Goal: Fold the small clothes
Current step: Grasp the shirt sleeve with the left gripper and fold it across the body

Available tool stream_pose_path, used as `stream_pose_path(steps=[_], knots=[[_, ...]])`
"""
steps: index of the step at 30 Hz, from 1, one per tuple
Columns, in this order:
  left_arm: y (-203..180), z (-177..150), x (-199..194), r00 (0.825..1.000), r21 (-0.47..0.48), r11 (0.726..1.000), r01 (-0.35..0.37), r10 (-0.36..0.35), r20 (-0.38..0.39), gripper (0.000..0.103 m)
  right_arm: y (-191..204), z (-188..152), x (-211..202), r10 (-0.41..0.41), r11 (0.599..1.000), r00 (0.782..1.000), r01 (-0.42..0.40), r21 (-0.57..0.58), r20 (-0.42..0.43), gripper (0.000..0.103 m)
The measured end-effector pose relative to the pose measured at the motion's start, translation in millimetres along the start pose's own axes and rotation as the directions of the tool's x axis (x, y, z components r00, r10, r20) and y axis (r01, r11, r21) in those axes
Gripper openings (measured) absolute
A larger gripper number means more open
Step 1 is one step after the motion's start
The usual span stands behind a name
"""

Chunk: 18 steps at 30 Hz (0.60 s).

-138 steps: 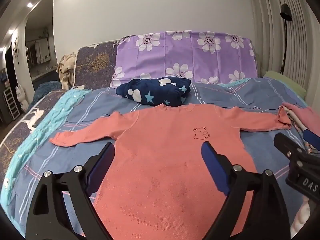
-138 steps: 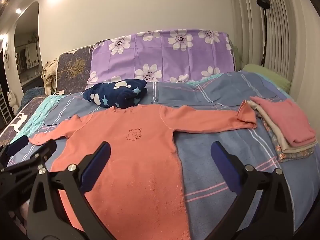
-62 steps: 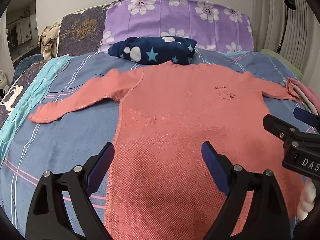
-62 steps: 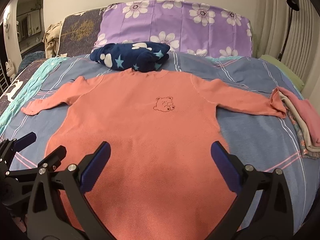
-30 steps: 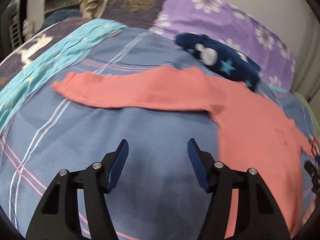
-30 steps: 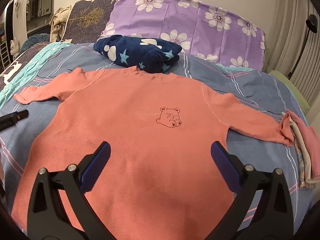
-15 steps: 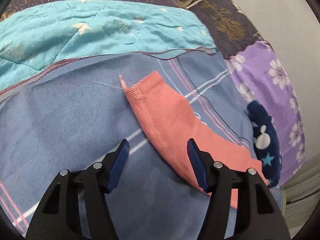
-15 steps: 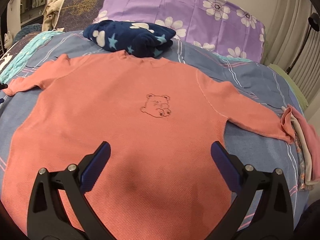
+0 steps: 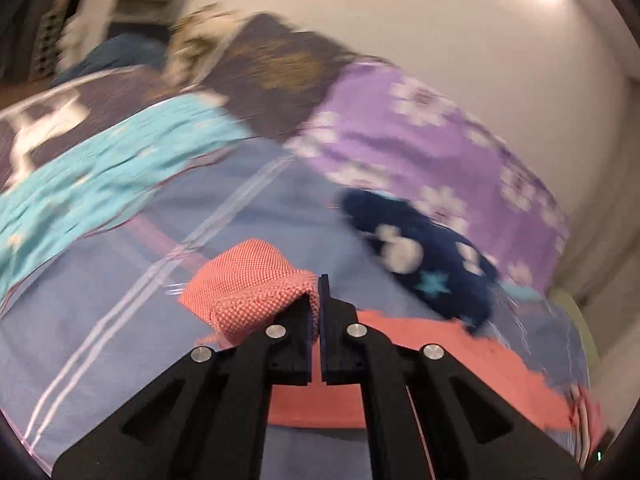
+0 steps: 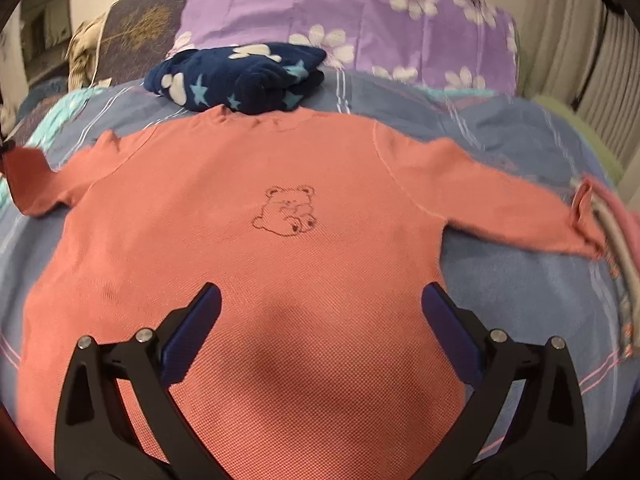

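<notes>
A coral long-sleeved top (image 10: 256, 264) with a small bear outline on the chest lies face up on the blue bedspread (image 10: 520, 280). In the left wrist view my left gripper (image 9: 319, 296) is shut on the cuff of the top's left sleeve (image 9: 256, 280), which is lifted off the bed and bunched to the left of the jaws. The same raised sleeve end (image 10: 28, 184) shows at the left edge of the right wrist view. My right gripper (image 10: 320, 324) hangs open over the lower middle of the top, with nothing between its fingers.
A folded navy fleece with stars and paws (image 10: 240, 76) lies just beyond the collar, in front of a purple flowered pillow (image 10: 360, 12). A stack of folded clothes (image 10: 616, 232) sits at the right bed edge by the right cuff. A turquoise blanket (image 9: 92, 184) lies on the left.
My left gripper closed on the left sleeve's cuff and lifted it off the bed. My right gripper moved closer in over the top's body and stayed open.
</notes>
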<state>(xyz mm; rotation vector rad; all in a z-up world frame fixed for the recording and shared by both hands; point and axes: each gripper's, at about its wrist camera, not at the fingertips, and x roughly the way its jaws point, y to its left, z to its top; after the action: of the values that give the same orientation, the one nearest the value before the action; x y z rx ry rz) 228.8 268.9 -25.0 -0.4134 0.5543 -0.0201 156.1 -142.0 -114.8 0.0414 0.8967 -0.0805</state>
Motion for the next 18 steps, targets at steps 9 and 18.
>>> stream_pose_path(steps=[9, 18], knots=[[-168, -104, 32, 0.958, 0.326, 0.913, 0.245, -0.175, -0.229, 0.045, -31, -8, -3, -0.007, 0.996, 1.000, 0.008, 0.083, -0.012, 0.101], [-123, -142, 20, 0.986, 0.498, 0.866, 0.042, 0.044, -0.159, 0.063, -32, 18, 9, 0.223, 0.971, 0.974, -0.220, 0.094, -0.025, 0.044]])
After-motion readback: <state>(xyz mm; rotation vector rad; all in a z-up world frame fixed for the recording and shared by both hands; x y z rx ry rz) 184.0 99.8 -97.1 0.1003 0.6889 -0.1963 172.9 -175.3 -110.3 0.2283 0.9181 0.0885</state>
